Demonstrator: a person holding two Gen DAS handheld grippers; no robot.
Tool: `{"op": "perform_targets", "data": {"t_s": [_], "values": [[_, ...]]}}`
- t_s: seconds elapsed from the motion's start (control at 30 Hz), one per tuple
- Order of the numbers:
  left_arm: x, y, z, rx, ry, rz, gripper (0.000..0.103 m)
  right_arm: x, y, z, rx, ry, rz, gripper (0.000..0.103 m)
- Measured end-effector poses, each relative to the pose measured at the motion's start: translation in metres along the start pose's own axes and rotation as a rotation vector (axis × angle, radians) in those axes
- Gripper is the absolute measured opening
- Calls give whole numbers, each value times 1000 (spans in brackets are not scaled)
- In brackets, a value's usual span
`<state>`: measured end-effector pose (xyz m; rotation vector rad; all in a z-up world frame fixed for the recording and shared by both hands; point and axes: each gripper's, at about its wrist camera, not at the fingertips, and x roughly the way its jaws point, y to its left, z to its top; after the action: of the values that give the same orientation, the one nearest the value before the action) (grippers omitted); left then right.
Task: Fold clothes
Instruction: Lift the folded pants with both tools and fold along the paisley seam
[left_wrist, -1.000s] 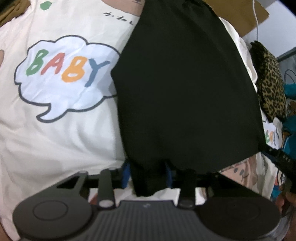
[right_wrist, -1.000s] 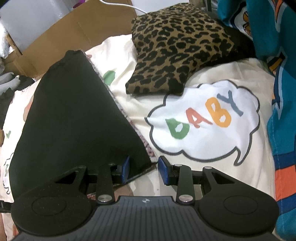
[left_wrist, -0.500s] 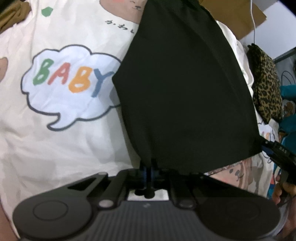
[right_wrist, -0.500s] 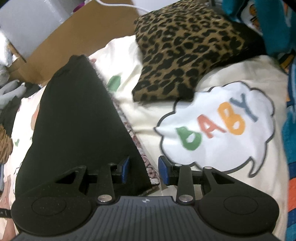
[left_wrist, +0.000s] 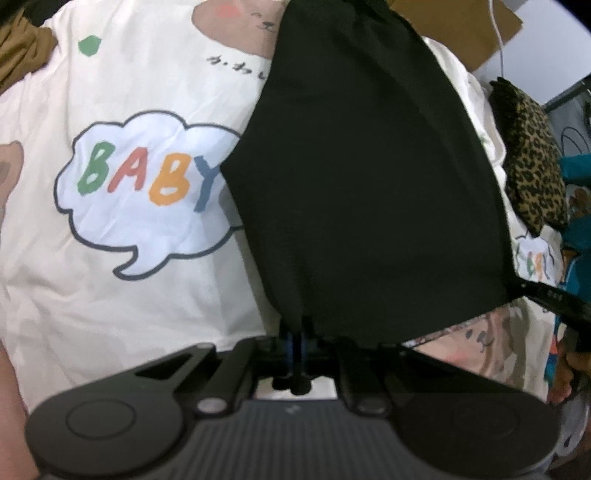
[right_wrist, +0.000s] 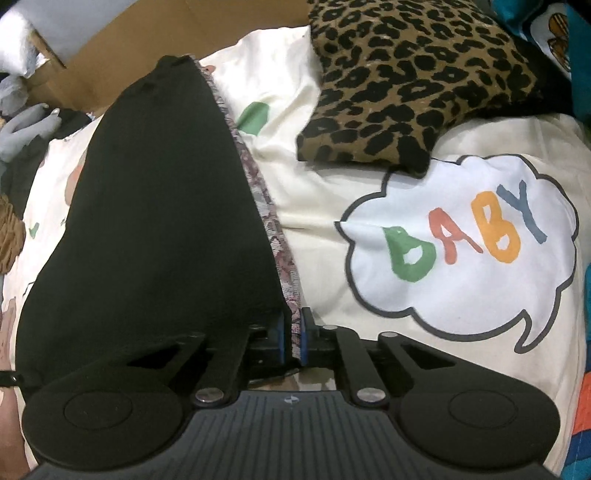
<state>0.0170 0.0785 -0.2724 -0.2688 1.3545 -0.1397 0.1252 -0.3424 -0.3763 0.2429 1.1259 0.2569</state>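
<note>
black garment (left_wrist: 362, 177) flat on cartoon bedsheet (left_wrist: 110, 288), near hem off the bed | left claw (left_wrist: 295, 341) clamped on near-left corner | right claw (right_wrist: 291, 338) clamped on near-right corner incl. patterned lining (right_wrist: 273, 236) | risk: thin bite, corner could slip on lift | leopard cushion (right_wrist: 410, 77) near right edge; sheet open left

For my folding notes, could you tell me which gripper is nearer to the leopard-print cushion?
Right. The right gripper, clamping the black garment on its patterned edge, sits just below the leopard-print cushion. The left gripper grips the opposite corner, farther away.
</note>
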Motion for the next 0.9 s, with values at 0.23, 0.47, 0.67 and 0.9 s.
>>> {"op": "perform_targets", "data": {"t_s": [0.23,0.47,0.67,0.9], "values": [[-30,8,9,-2,-16,1,4,-19,-1,-6,110,21,90,4],[-58,11,20,-9,9,15,4,-38,8,-16,157,65,186,4],[-56,34,27,1,37,80,4,-40,25,-30,141,134,244,4],[-18,63,25,7,59,69,4,-18,30,-39,120,155,223,8]]}}
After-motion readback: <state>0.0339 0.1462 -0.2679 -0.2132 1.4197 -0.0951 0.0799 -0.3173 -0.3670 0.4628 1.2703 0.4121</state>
